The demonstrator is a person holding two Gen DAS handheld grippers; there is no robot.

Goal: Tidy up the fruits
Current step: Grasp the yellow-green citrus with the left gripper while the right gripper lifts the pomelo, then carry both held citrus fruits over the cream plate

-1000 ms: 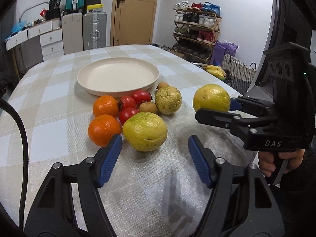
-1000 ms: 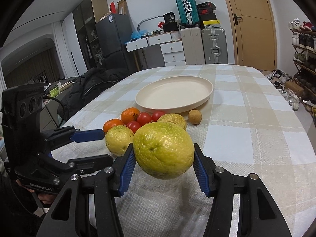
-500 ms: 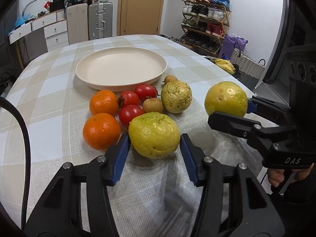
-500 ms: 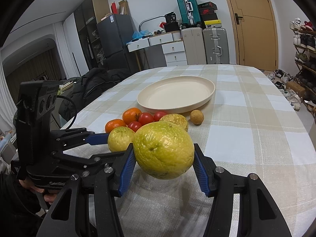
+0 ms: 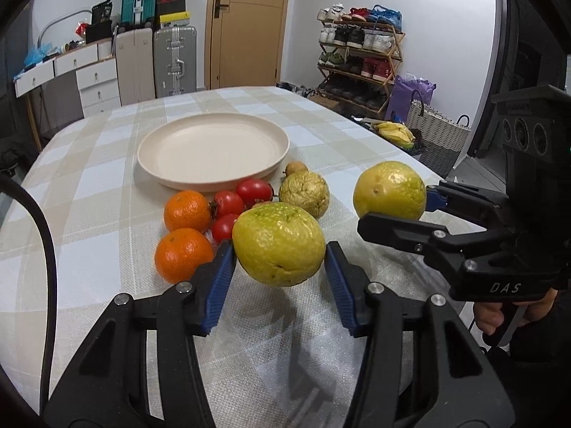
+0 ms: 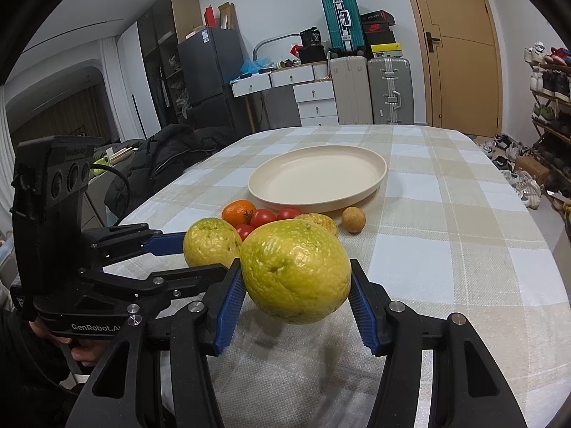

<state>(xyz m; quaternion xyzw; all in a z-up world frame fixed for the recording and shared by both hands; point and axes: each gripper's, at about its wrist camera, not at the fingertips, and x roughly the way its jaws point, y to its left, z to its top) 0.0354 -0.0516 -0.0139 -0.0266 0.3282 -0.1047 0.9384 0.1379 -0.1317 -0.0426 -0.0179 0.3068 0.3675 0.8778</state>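
My left gripper (image 5: 278, 249) is shut on a large yellow-green citrus (image 5: 278, 239), held just above the checked tablecloth. To its right, my right gripper (image 5: 396, 210) grips a second yellow-green citrus (image 5: 389, 189). In the right wrist view that citrus (image 6: 296, 271) sits between the right gripper's (image 6: 296, 267) blue pads, and the left gripper (image 6: 205, 255) holds its own fruit (image 6: 212, 240) at the left. A cream plate (image 5: 214, 149) lies beyond with nothing on it. In front of it are two oranges (image 5: 187, 210), three tomatoes (image 5: 255, 190), a wrinkled yellow fruit (image 5: 303, 192) and a small brown fruit (image 6: 353, 219).
The oval table (image 6: 446, 214) carries a beige checked cloth. A person's hand (image 5: 499, 314) holds the right gripper's handle. Behind the table stand suitcases (image 5: 175, 60), white drawers, a door and a shoe rack (image 5: 360, 57). A dark jacket (image 6: 160, 157) lies on a chair at the table's left.
The left gripper moved up to the near citrus, closed on it and raised it slightly off the cloth. The right gripper kept still with its citrus.
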